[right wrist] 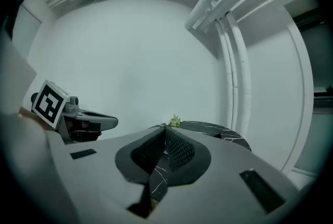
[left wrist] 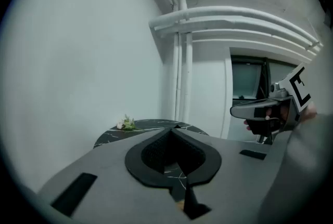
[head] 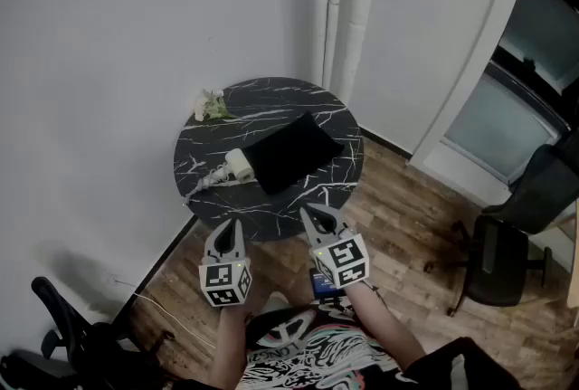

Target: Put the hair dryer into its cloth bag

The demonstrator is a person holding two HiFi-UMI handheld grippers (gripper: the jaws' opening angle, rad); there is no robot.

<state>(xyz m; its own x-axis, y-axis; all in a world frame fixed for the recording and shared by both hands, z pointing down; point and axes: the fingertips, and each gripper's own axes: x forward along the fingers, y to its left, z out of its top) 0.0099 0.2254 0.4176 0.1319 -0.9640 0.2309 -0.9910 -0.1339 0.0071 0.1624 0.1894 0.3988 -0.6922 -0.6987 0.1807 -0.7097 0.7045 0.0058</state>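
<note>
On the round black marble table [head: 339, 124] lies a black cloth bag [head: 289, 151], flat. The white hair dryer [head: 238, 166] lies against the bag's left end, its coiled cord [head: 204, 183] trailing toward the table's left rim. Both grippers hover side by side in front of the table's near edge, well short of bag and dryer. My left gripper [head: 228, 229] is shut and empty, as its own view shows [left wrist: 174, 130]. My right gripper [head: 316, 218] is shut and empty too [right wrist: 165, 129]. Each gripper view shows the other gripper beside it and only the table's rim [left wrist: 151, 125].
A small bunch of pale flowers [head: 210, 105] lies at the table's back left edge. White pipes [head: 344, 8] run up the wall behind. A black office chair [head: 507, 243] stands at the right by the window, and another chair's base [head: 63, 334] sits at the bottom left on the wood floor.
</note>
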